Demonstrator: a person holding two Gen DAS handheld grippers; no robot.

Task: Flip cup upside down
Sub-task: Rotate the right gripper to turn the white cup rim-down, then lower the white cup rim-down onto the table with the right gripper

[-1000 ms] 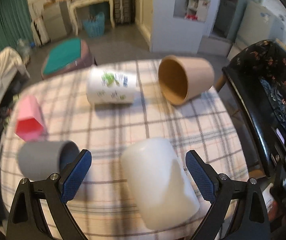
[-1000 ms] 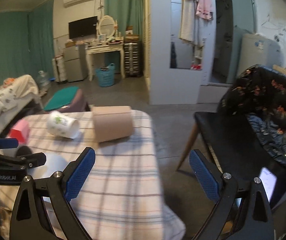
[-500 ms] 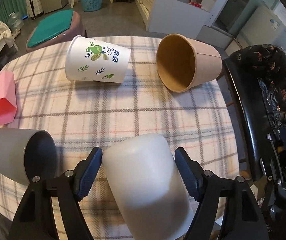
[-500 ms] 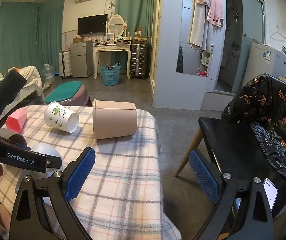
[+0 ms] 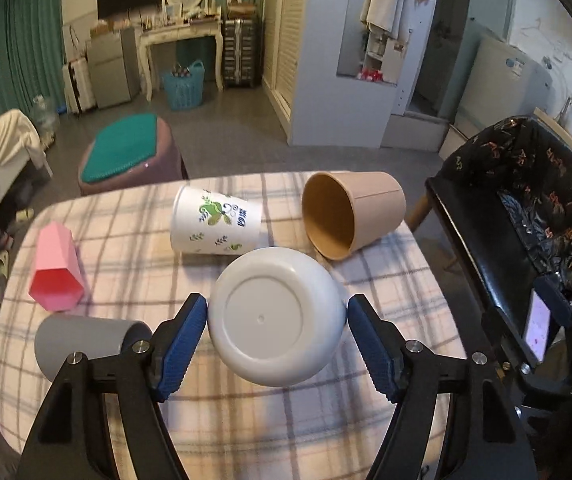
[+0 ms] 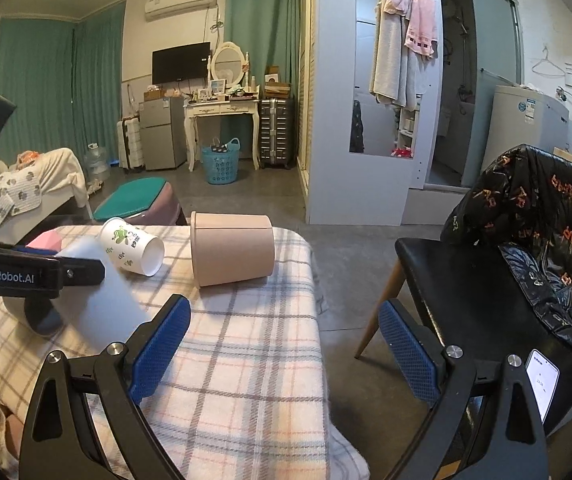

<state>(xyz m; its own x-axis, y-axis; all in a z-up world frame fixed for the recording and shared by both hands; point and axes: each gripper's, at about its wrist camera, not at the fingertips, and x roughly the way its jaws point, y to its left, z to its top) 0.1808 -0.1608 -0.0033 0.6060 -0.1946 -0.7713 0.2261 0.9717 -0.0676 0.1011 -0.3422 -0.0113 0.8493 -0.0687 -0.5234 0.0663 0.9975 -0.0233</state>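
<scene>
My left gripper (image 5: 278, 332) is shut on a plain white cup (image 5: 276, 316), lifted and tilted so its flat base faces the camera. The same white cup (image 6: 98, 304) shows in the right wrist view, held above the checked tablecloth (image 6: 246, 360) by the left gripper. My right gripper (image 6: 282, 344) is open and empty over the table's right edge, apart from every cup.
On the table lie on their sides a brown paper cup (image 5: 349, 216), a white cup with green leaves (image 5: 214, 220), a pink faceted cup (image 5: 56, 268) and a grey cup (image 5: 82, 344). A black chair (image 6: 485, 288) with a phone (image 6: 541, 384) stands right of the table.
The left gripper closed on the white cup, lifted it off the cloth and turned it so its base now faces the camera. The right gripper stayed nearly still.
</scene>
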